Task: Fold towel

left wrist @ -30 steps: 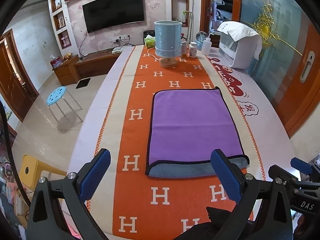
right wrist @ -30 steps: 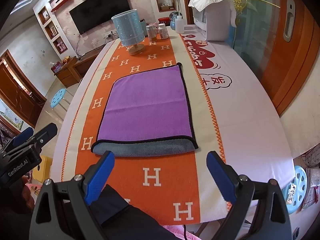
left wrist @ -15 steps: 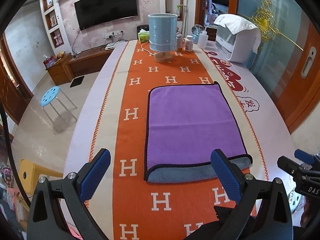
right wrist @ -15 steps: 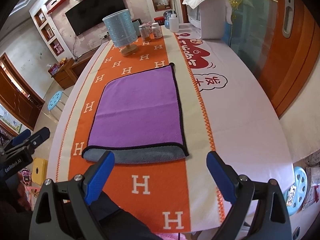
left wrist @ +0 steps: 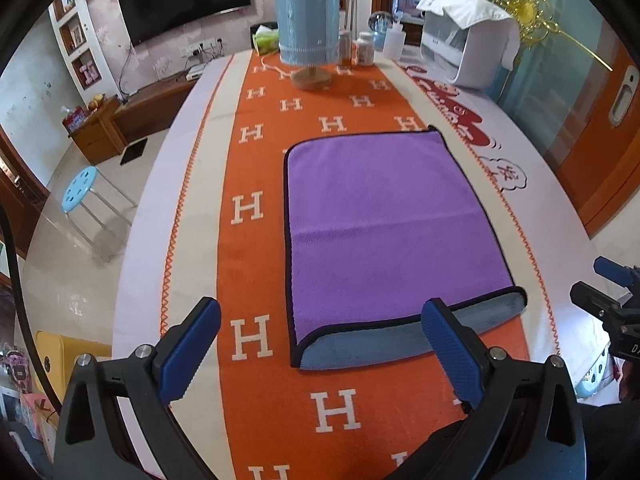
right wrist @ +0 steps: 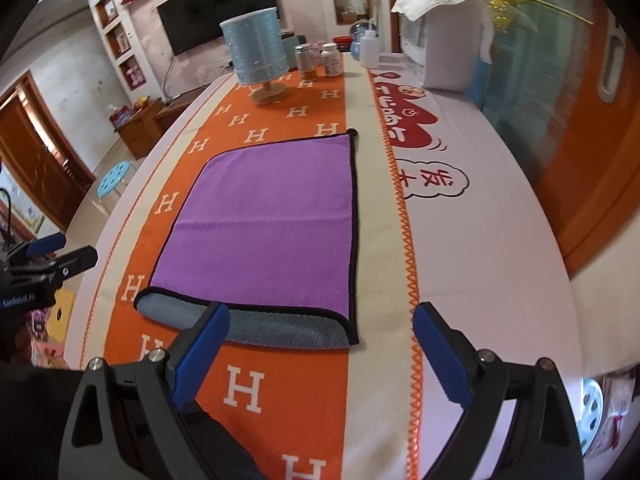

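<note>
The towel [left wrist: 392,232] lies flat on the orange runner [left wrist: 256,208], about midway along the table [right wrist: 500,240] and nearer its right edge than its left. It looks folded once already: the purple face is up, and a grey-blue layer shows along the edge closest to the table's near end, where the top layer falls a little short. A faint crease crosses the purple face.

Both tools are above the near end of the table, empty, with fingers spread wide. The left tool [left wrist: 320,344] hangs over the towel's near edge, and the right tool [right wrist: 320,340] over the near right corner; whether either touches the cloth I cannot tell.

The next fold, as I judge it, means taking the two near corners and carrying them to the far edge. To do it well:

- Bring each tool down onto its own corner and pinch both layers, purple and grey, so the lower one is not left behind.
- Lift only enough to clear the cloth, and move both tools together so the edge stays straight.
- Lay the near corners right on the far corners, with the black trim lined up.
- Stop well short of the lamp [left wrist: 308,36] and jars [right wrist: 320,60] at the far end.
</note>
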{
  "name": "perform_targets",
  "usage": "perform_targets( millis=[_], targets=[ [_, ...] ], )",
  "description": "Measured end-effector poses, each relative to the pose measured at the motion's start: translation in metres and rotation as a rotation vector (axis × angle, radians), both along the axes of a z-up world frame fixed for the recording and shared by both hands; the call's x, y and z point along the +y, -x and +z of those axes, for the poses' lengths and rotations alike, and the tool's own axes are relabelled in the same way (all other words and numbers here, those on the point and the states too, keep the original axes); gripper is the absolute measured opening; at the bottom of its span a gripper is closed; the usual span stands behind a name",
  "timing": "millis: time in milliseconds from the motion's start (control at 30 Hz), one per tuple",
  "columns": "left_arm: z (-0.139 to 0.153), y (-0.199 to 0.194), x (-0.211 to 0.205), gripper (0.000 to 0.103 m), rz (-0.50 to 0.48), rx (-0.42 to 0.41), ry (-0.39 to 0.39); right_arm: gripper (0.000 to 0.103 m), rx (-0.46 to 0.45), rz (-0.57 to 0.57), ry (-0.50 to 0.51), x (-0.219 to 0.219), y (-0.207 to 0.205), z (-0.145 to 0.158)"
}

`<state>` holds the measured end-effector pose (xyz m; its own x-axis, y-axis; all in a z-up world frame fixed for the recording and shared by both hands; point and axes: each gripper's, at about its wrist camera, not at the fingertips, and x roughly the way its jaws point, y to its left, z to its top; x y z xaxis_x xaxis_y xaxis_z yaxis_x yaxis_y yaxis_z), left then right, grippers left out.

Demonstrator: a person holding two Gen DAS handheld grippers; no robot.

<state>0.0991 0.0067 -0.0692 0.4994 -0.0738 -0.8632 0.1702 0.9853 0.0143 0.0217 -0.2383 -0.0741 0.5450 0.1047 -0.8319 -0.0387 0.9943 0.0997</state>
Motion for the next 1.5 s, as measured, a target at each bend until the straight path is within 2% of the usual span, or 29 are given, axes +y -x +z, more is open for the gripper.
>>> perform_targets(
  millis=[100, 300, 433, 667, 900, 1067, 1367, 1500],
  targets=[
    [-0.014, -0.006, 0.003, 0.1, -0.023, 0.016, -0.002, 0.089, 0.01, 0.033, -0.021, -0.002, -0.006, -0.01],
    [-0.044, -0.012, 0.003, 0.1, -0.071, 0.068, -0.028, 0.088, 0.027, 0.086, -0.003, -0.002, -0.013, -0.031],
    [-0.064, -0.018, 0.002, 0.1, -0.089, 0.106, -0.034, 0.084, 0.05, 0.131, 0.013, 0.001, -0.017, -0.047],
    [-0.099, -0.029, 0.004, 0.1, -0.089, 0.188, -0.046, 0.078, 0.096, 0.185, 0.034, 0.002, -0.021, -0.077],
    [-0.121, -0.036, 0.009, 0.097, -0.078, 0.255, -0.031, 0.073, 0.127, 0.218, 0.05, 0.004, -0.025, -0.098],
    [-0.132, -0.039, 0.012, 0.092, -0.081, 0.29, -0.013, 0.068, 0.133, 0.236, 0.049, 0.005, -0.03, -0.106],
    [-0.143, -0.039, 0.012, 0.076, -0.082, 0.331, 0.025, 0.057, 0.146, 0.257, 0.054, 0.009, -0.031, -0.113],
    [-0.141, -0.037, 0.008, 0.066, -0.075, 0.343, 0.046, 0.05, 0.143, 0.254, 0.057, 0.007, -0.031, -0.112]
  ],
)
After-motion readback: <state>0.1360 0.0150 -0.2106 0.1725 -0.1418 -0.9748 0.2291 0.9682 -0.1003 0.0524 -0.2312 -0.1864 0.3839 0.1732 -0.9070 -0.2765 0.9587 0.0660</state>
